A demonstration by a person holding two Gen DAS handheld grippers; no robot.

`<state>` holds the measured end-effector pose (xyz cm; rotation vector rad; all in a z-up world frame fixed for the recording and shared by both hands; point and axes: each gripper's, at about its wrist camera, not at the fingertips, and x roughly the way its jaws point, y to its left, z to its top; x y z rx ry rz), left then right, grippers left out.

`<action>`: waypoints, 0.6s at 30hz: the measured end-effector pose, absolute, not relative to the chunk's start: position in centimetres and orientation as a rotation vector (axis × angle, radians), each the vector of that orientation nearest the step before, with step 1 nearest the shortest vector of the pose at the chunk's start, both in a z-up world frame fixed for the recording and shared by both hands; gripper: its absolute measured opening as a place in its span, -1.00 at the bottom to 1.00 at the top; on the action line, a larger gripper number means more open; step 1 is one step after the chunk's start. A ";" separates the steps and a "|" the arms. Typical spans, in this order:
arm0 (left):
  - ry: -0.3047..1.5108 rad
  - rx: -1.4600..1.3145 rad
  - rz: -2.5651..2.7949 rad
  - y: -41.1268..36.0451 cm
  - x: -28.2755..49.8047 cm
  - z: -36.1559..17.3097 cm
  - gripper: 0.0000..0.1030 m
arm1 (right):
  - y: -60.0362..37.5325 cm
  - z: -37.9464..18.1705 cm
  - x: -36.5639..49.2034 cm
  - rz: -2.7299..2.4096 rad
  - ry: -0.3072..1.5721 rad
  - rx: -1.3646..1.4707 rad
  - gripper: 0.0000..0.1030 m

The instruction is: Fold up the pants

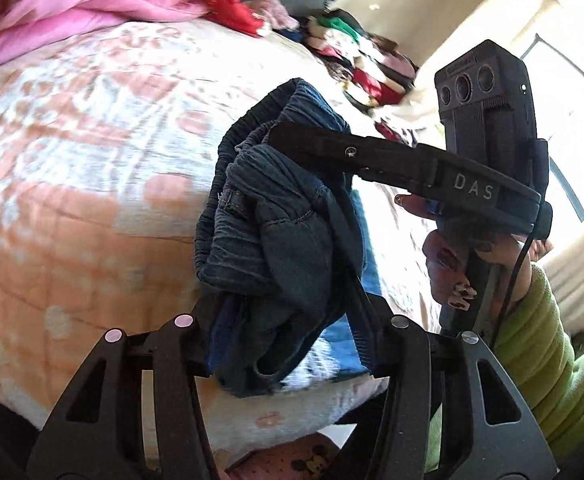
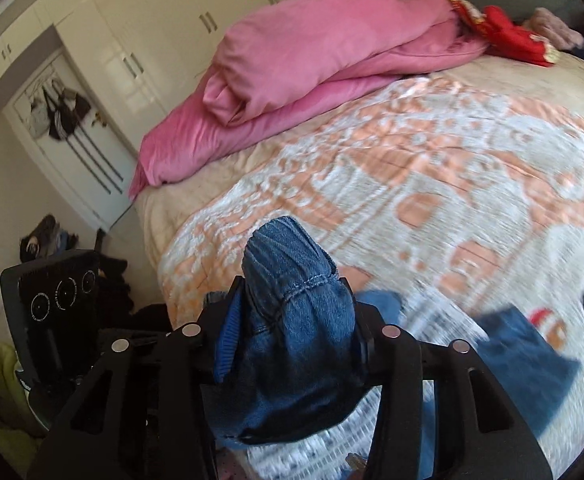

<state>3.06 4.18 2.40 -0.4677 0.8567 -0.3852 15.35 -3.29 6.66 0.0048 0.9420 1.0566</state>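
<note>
We have the pants (image 1: 275,216) — dark blue denim with an elastic waistband — bunched up and lifted off the bed (image 1: 91,160), caught by both tools at once. Our left gripper (image 1: 287,320) is clamped on a thick wad of the denim, and in that same view the right gripper (image 1: 292,136) reaches in from the side with its fingers closed over the gathered waistband. The right wrist view confirms it: a roll of denim (image 2: 292,300) is pinched between those fingers, with more blue cloth (image 2: 524,356) trailing down toward the orange-and-white bedspread (image 2: 412,180). We judge this to be the early part of the fold — the garment is held but not yet spread. To do it well we should draw the two grips apart along the waistband until it pulls taut, let the legs hang and shake out, then lay the pants flat on the bare stretch of bedspread, well away from the pink duvet (image 2: 312,60) and the heap of clothes (image 1: 364,64) at the far edge. The risk, as we see it, is gripping several layers at once, which would trap a twist in the fold.
</note>
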 end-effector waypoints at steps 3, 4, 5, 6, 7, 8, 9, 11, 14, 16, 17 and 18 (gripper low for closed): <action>0.877 -0.411 -0.442 1.4 3.4 2.3 -0.19 | -7.0 6.8 14.8 1.014 0.905 0.085 0.56; 0.888 -0.386 -0.461 0.2 3.3 2.0 -0.19 | -8.3 6.7 14.8 0.988 0.895 0.116 0.64; 0.905 -0.362 -0.479 -0.9 3.3 1.6 -0.19 | -9.7 6.5 14.6 0.953 0.886 0.144 0.66; 0.920 -0.351 -0.489 -1.6 3.4 1.2 -0.19 | -11.2 5.9 14.4 0.911 0.891 0.167 0.66; 0.945 -0.340 -0.507 -2.4 3.6 0.5 -0.19 | -12.3 5.3 14.3 0.877 0.905 0.177 0.67; 0.970 -0.325 -0.522 -3.1 3.9 -0.1 -0.19 | -13.6 4.4 14.1 0.827 0.922 0.182 0.70; 0.987 -0.310 -0.532 -3.7 3.9 -0.6 -0.19 | -14.4 3.8 13.8 0.802 0.938 0.189 0.72; 1.019 -0.278 -0.547 -5.0 3.7 -1.5 -0.14 | -15.3 2.7 13.4 0.768 0.966 0.207 0.81; 1.036 -0.250 -0.549 -5.8 3.6 -2.0 -0.08 | -15.6 1.4 13.0 0.741 0.990 0.230 0.89; 1.041 -0.245 -0.544 -5.9 3.5 -2.0 -0.08 | -15.1 0.8 13.1 0.730 1.004 0.223 0.91; 1.041 -0.247 -0.542 -5.8 3.5 -1.9 -0.08 | -14.7 0.7 13.1 0.729 1.010 0.213 0.91; 1.042 -0.248 -0.540 -5.9 3.5 -1.8 -0.08 | -14.2 0.4 13.1 0.728 1.018 0.191 0.91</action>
